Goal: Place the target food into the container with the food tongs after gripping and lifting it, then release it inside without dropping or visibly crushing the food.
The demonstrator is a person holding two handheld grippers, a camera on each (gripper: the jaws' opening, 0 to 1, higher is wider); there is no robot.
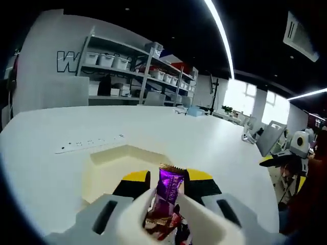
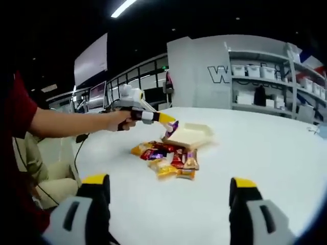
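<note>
My left claw (image 1: 168,179) is pinching a purple-wrapped candy (image 1: 170,190) between its yellow-tipped jaws, the wrapper standing upright with its crimped gold end on top. Just beyond the tips sits the pale yellow container (image 1: 102,168), a shallow tray with low walls on the white table (image 1: 214,138), so the candy hangs above the tray's near part and does not touch its floor as far as I can tell. A white power strip (image 1: 89,143) lies on the table past the tray. From my right gripper view the same scene shows side-on: my left hand (image 2: 121,120) holds the left claw out over the near edge of the tray, with the purple candy caught at its tip. Beside the tray lies the pile of wrapped candies (image 2: 168,158) (red, gold and orange ones, heaped and touching each other). My right claw (image 2: 168,199) is spread wide, its jaws well apart, holding nothing, hanging over bare table short of the pile.
</note>
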